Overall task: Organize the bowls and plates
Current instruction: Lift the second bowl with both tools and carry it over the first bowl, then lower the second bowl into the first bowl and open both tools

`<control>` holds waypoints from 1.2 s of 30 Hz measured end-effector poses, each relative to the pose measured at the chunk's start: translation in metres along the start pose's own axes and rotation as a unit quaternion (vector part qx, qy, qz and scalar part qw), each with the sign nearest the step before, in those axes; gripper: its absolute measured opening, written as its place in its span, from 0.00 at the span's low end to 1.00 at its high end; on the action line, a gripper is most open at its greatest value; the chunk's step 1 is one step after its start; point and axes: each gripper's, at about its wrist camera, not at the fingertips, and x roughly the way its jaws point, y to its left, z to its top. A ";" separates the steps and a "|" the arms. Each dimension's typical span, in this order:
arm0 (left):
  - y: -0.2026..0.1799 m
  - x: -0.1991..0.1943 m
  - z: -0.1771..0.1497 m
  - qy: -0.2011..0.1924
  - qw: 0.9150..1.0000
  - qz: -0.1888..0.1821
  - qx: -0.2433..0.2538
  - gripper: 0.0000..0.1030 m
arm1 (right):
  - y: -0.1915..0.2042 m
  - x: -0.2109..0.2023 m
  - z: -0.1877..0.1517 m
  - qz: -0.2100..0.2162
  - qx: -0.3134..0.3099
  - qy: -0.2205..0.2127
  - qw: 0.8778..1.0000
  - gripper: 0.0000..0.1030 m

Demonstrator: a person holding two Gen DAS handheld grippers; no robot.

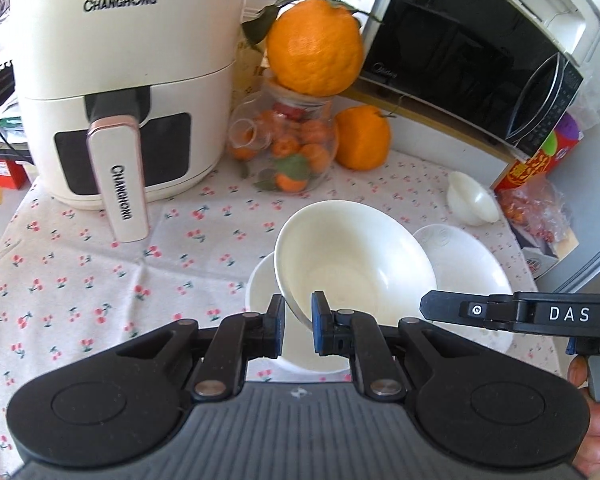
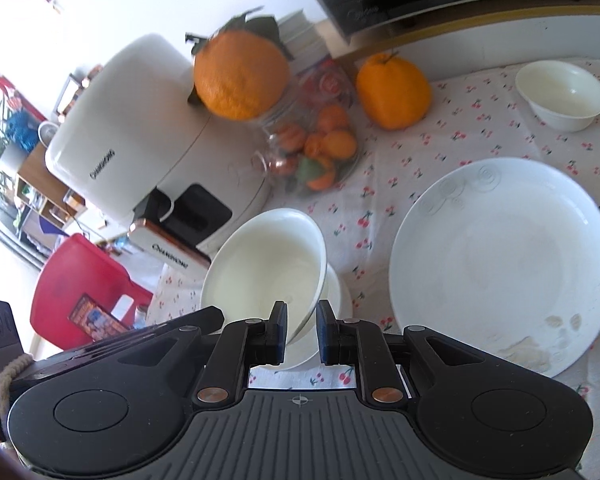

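Both grippers clamp the same white bowl (image 1: pixel 352 264) by its rim; the left gripper (image 1: pixel 298 328) has its jaws narrowed onto the near edge, one pad inside the bowl and one outside, and the right gripper (image 2: pixel 302 330) pinches the rim in the same way from its own side, so neither pair of jaws stands free; in the left wrist view the right gripper's black body crosses in from the right edge, just beside the bowl. The bowl is tilted, its mouth turned toward the cameras, and it hangs directly above a small white dish (image 1: pixel 260 292) that lies on the table (image 1: pixel 100 280) under a cherry-print cloth; whether bowl and dish touch cannot be told. The relation that matters is sideways: the large white plate (image 2: pixel 500 256) lies flat just to the right of the held bowl, nearer the right gripper than the left, while a smaller cream bowl (image 2: pixel 560 96) sits farther back on the right, well apart. In my judgement the coming move is either a straight lowering onto the dish below or a carry rightward to the plate; the tilt would need levelling first. An air fryer (image 1: pixel 112 80) and a jar of oranges (image 1: pixel 288 148) stand behind, clear of the bowl.
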 end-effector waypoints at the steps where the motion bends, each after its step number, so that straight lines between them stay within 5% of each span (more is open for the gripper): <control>1: 0.002 0.000 -0.001 0.001 1.000 0.003 0.002 0.12 | 0.002 0.003 -0.001 -0.002 -0.001 0.004 1.000 0.16; 12: 0.010 0.007 -0.008 0.018 0.999 0.038 0.033 0.12 | 0.014 0.027 -0.011 -0.023 -0.016 0.037 0.999 0.17; 36: 0.002 0.026 -0.011 0.043 0.997 0.040 0.052 0.22 | 0.008 0.030 -0.011 -0.036 -0.014 0.044 0.998 0.18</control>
